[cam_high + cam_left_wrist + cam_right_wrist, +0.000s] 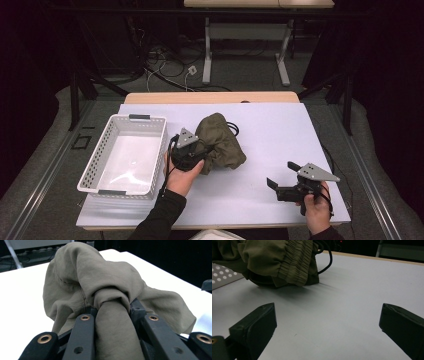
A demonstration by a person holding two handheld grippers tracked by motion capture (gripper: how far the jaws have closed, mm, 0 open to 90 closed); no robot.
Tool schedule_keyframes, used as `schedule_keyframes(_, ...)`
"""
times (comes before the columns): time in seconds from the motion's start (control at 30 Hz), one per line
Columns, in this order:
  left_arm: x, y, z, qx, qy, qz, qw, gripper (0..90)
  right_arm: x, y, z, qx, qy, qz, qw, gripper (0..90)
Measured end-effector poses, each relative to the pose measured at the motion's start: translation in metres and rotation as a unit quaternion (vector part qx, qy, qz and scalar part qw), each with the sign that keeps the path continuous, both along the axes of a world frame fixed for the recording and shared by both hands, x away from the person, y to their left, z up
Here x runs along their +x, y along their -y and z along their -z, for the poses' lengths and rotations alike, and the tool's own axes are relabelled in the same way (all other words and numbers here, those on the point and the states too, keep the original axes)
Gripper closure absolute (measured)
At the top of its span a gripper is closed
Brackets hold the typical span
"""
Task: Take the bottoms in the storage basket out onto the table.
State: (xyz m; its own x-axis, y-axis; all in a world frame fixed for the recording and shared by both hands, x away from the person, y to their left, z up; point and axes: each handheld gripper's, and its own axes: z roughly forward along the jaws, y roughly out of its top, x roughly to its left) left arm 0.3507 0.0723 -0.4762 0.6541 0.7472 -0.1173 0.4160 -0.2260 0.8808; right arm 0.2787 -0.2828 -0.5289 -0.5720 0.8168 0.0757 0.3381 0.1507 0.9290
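Note:
An olive-green cloth (220,142) lies bunched on the white table top (280,130), just right of the basket. My left gripper (199,153) is at the cloth's left side and shut on a fold of it. In the left gripper view the cloth (100,282) is pinched into a thick roll between the two black jaws of my left gripper (112,308). My right gripper (282,174) rests low near the table's front right, open, with nothing between its jaws. The right gripper view has the cloth (279,260) farther off, beyond my right gripper (327,322).
A white perforated basket (92,170) stands at the table's left with nothing in it; its wall (222,275) is at the left edge of the right gripper view. A black cable (328,257) loops behind the cloth. Bare table lies between the cloth and my right gripper.

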Motion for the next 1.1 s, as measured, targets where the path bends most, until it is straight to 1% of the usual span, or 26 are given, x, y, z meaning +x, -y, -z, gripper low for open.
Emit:
schedule_keyframes(0.07,0.001,0.001,0.003,0.008,-0.002,-0.001,1.0,72.0,0.0,0.0,0.0,0.001,0.001,0.0,1.0,1.2)
schedule_keyframes(0.2,0.002,0.003,0.011,0.027,-0.011,0.001,0.9996,71.5,0.0,0.0,0.0,0.0,0.002,-0.001,1.0,1.2)
schedule_keyframes(0.3,0.004,0.004,0.017,0.037,-0.016,-0.001,0.9992,71.3,0.0,0.0,0.0,-0.001,0.002,0.0,1.0,1.2)
schedule_keyframes(0.6,0.007,-0.001,0.03,0.029,-0.034,-0.009,0.999,70.3,0.0,0.0,0.0,0.0,0.002,0.0,1.0,1.2)
schedule_keyframes(0.77,0.007,-0.001,0.034,0.03,-0.032,-0.012,0.999,69.5,-0.001,0.0,-0.001,0.0,0.004,0.0,1.0,1.2)
schedule_keyframes(0.93,0.007,-0.002,0.036,0.029,-0.038,-0.013,0.9988,67.6,-0.001,0.0,-0.001,0.001,0.004,0.0,1.0,1.2)
schedule_keyframes(1.1,0.006,-0.001,0.037,0.038,-0.033,-0.013,0.9987,65.2,-0.001,0.0,-0.001,0.0,0.004,0.0,1.0,1.2)
